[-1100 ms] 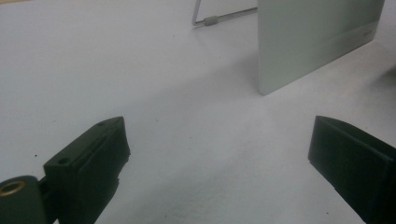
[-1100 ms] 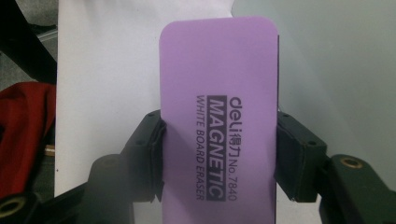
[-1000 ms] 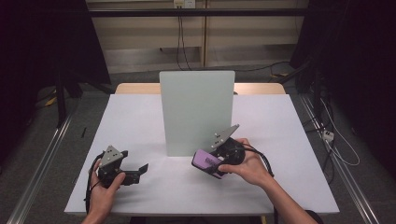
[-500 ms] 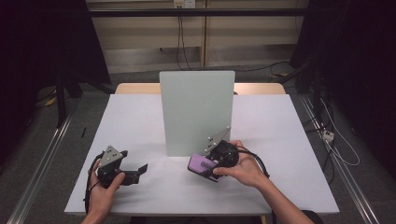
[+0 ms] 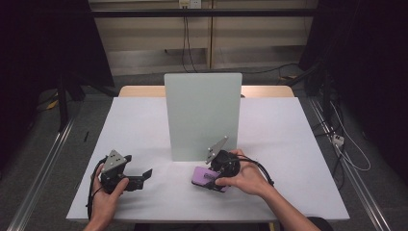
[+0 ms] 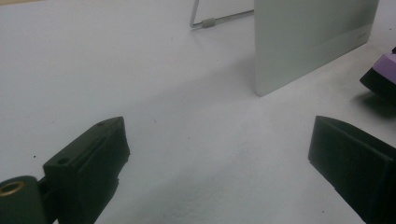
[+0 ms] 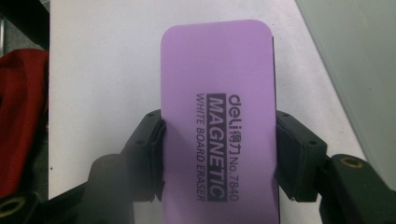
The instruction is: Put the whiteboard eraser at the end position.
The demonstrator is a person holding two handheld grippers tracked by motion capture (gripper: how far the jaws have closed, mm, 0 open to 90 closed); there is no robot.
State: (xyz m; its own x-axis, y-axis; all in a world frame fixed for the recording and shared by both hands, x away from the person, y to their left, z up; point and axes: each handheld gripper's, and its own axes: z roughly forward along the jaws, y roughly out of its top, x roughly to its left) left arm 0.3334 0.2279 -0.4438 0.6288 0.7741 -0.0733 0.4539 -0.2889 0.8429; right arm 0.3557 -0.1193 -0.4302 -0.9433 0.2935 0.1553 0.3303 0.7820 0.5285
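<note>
A purple magnetic whiteboard eraser (image 7: 217, 93) is clamped across its width between both jaws of my right gripper (image 7: 218, 149). From above, the eraser (image 5: 204, 177) hangs low over the white table (image 5: 288, 144), just in front of an upright pale whiteboard panel (image 5: 203, 115), with the right gripper (image 5: 211, 178) held in a hand. My left gripper (image 5: 144, 174) rests near the table's front left, held by the other hand. Its jaws stand wide apart over bare table, left gripper (image 6: 219, 154) with nothing between them. A purple corner of the eraser (image 6: 384, 70) peeks in at the right.
The panel (image 6: 313, 37) stands on a wire support (image 6: 205, 21) near the table's middle. A red cloth-like thing (image 7: 21, 121) lies beyond the table edge. Dark floor, cables and rails surround the table.
My right gripper has carried the eraser down and leftward toward the table in front of the panel. The left gripper has stayed put.
</note>
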